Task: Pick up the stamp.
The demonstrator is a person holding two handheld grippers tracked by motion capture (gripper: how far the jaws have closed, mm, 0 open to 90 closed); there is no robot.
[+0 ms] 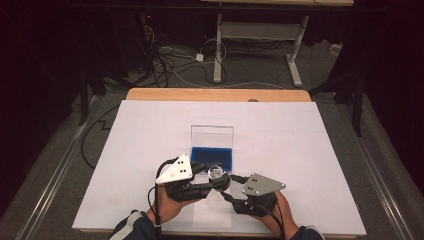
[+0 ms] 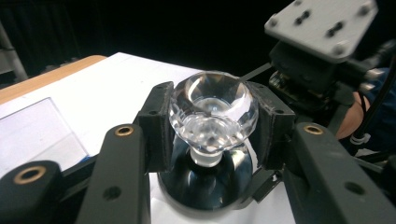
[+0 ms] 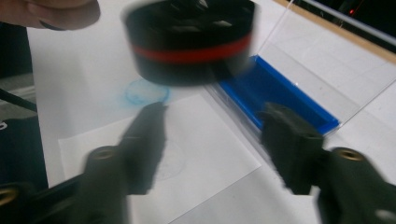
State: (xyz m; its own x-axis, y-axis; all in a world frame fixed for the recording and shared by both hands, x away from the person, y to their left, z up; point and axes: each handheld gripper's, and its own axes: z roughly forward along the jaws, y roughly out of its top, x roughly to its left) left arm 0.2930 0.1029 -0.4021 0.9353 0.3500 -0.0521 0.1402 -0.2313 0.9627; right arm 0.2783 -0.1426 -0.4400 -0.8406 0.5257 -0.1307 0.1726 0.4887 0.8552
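A stamp with a clear faceted knob [image 2: 212, 109] and a round black base with a red band [image 3: 191, 39] hangs above the table. My left gripper [image 2: 212, 128] is shut on the knob, one pad on each side. In the high view the stamp [image 1: 216, 173] sits at the left gripper's [image 1: 212, 176] tips, just in front of the blue ink pad [image 1: 212, 156]. My right gripper [image 3: 215, 126] stands open below the base with nothing between its jaws; from above the right gripper [image 1: 231, 188] lies just right of the stamp.
An open case with a blue pad [image 3: 280, 93] and an upright clear lid [image 1: 212, 135] stands mid-table. A small paper sheet [image 3: 187, 154] lies under the grippers; a blue ring mark [image 3: 144, 92] shows beyond it. White covering [image 1: 150, 145] spans the wooden table.
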